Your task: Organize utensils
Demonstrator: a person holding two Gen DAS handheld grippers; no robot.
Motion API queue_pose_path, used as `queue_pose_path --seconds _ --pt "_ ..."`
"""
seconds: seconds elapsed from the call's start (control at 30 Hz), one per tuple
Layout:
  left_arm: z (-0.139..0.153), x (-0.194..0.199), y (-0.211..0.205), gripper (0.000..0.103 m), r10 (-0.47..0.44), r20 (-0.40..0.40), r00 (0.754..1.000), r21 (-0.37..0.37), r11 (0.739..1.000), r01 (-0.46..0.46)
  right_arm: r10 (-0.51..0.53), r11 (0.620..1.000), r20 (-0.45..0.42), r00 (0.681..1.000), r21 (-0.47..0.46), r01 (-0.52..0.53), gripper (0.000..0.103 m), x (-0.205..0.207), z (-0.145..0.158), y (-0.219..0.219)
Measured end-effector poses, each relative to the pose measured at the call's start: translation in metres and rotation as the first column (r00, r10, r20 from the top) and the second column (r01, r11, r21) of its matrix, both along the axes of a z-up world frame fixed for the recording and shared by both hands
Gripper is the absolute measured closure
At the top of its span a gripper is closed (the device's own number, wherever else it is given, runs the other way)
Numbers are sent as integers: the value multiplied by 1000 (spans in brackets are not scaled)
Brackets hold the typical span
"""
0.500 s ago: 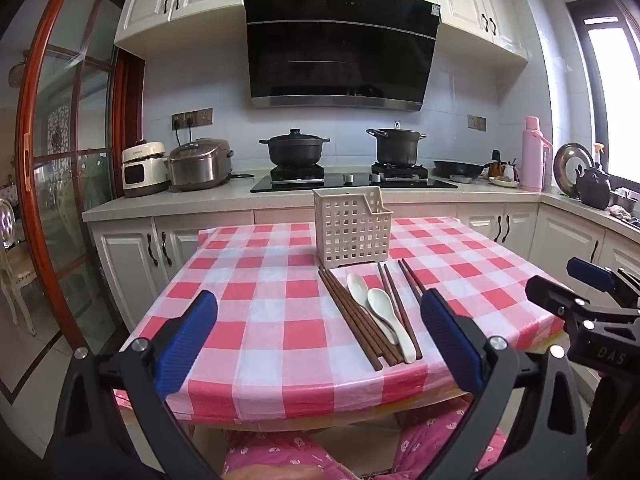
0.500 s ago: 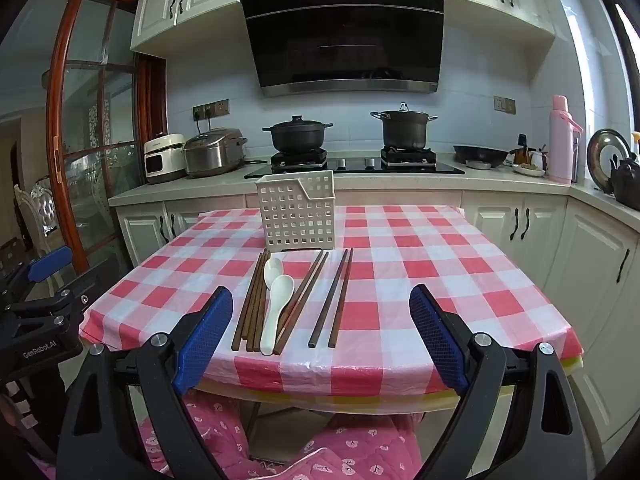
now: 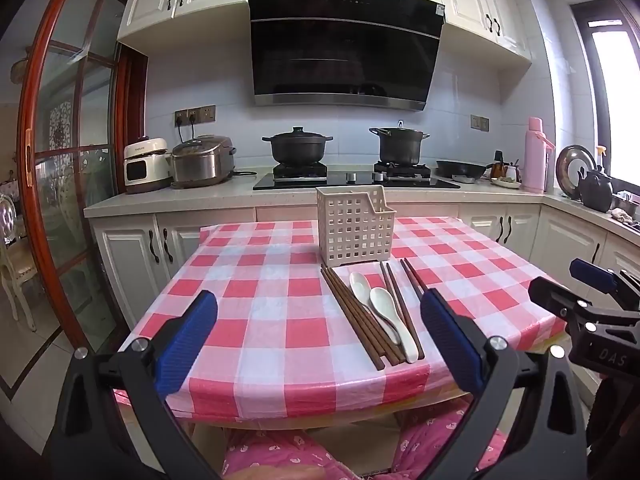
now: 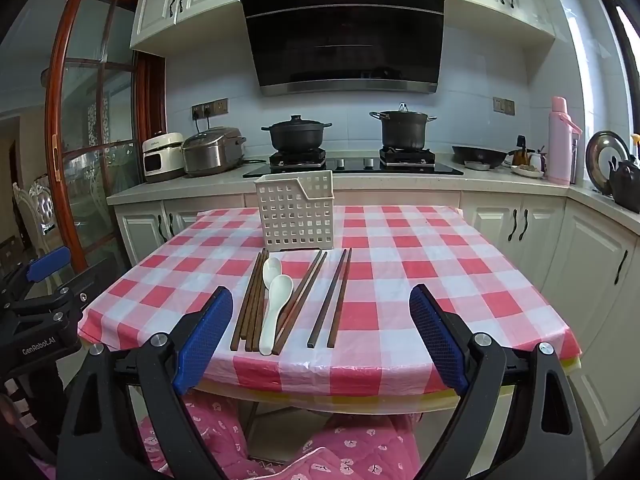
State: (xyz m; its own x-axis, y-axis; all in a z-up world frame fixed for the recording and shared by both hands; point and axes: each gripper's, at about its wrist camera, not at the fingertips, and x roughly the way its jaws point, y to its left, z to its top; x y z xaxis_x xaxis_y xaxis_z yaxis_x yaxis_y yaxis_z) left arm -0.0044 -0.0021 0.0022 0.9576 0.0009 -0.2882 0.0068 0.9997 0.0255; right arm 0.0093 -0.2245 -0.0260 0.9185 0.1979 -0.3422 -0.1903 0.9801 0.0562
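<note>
Both your left gripper (image 3: 320, 340) and right gripper (image 4: 320, 332) are spread, empty; brown wooden chopsticks (image 4: 250, 304) and white ceramic spoons (image 4: 274, 304) lie touching before the white perforated plastic basket (image 4: 296, 210): a careless pinch may scatter neighbours

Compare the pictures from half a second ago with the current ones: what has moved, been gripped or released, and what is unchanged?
Nothing visibly changed. The left gripper and right gripper are both open and empty at the near table edge, as before. The chopsticks, the two white spoons and the basket lie where they were on the checked tablecloth.
</note>
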Motion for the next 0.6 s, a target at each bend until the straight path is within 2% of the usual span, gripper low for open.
queue_pose_path --seconds 0.6 --pt "0 5 3 5 0 -8 1000 -7 1000 0 0 1000 -1 1000 -5 0 18 3 -1 4"
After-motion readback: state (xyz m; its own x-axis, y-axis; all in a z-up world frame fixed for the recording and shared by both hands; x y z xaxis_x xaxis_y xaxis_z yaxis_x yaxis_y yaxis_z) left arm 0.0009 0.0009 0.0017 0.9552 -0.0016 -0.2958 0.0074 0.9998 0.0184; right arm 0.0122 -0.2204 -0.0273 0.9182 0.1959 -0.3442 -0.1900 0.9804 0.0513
